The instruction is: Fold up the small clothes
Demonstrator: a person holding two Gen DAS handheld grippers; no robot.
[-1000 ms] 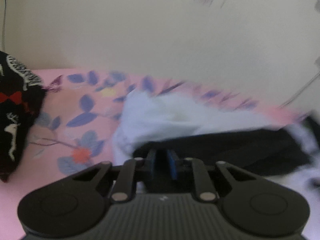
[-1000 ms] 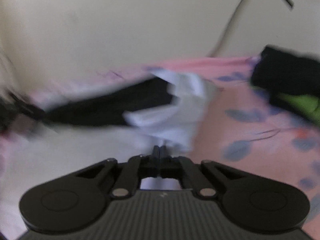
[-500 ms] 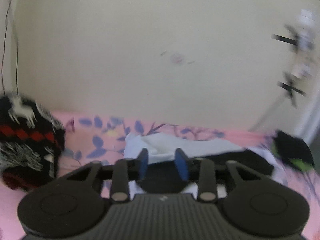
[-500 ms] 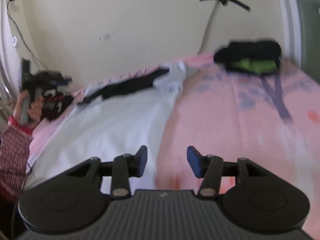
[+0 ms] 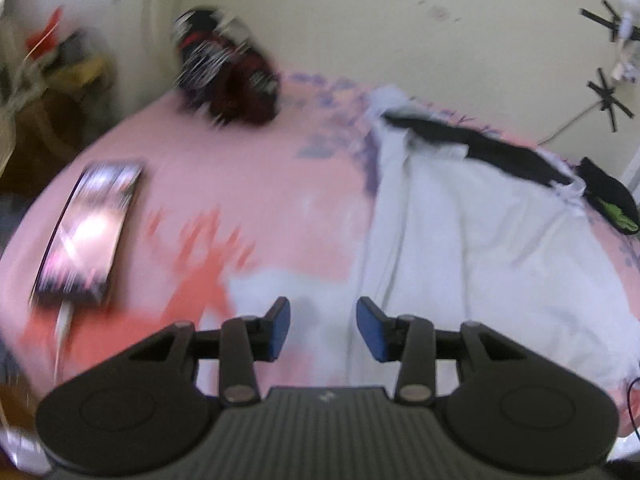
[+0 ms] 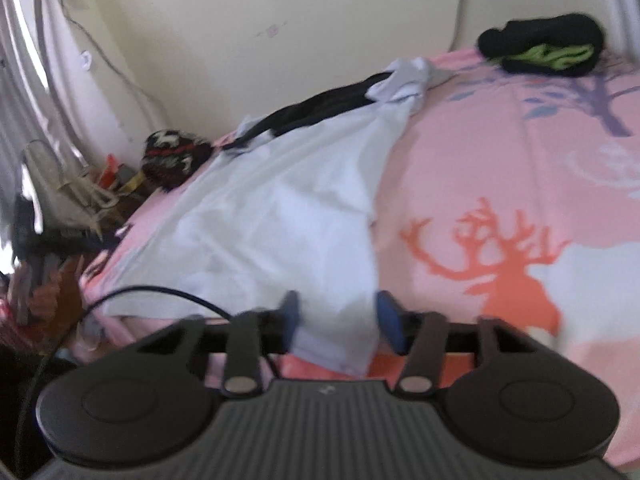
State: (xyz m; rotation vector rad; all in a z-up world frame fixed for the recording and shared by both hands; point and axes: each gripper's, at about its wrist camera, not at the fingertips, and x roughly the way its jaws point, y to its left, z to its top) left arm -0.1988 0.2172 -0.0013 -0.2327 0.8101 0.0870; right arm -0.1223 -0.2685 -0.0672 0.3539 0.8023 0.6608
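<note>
left wrist view: the left gripper [image 5: 322,328] hangs above the pink bed [image 5: 224,184], its blue pads [image 5: 279,326] spread and opening wider, with nothing between them, only the sheet's print below. the task's thing, a white garment [image 5: 480,248] with a black band [image 5: 504,152] across its far end, lies spread out flat to the right of the gripper and runs back toward the wall. a phone [image 5: 90,232] lies on the sheet at left, well apart from the garment, a dark patterned knit [image 5: 228,80] sits near the far left corner and a black and green item [image 5: 610,200] lies by the far right edge. right wrist view: the right gripper [image 6: 338,326] is low at the near hem of the garment [image 6: 280,216], with the hem corner lying between its pads [image 6: 388,322]. the jaws are closing, but the pads do not look pressed on the cloth yet. the band [image 6: 320,108], the knit [image 6: 176,156] and the black and green item [image 6: 540,50] lie further back, and a thin cable [image 6: 132,292] crosses the near left edge. in my judgement the garment is light, thin and limp, so it will sag and drag on the sheet rather than keep its shape, and it may slip from a shallow pinch. the best hold is 1 near hem corner per gripper, pinched deep, both layers if there are 2, so the hem lifts level for the fold toward the band. the left gripper seems short of its corner, and the cable could snag.
</note>
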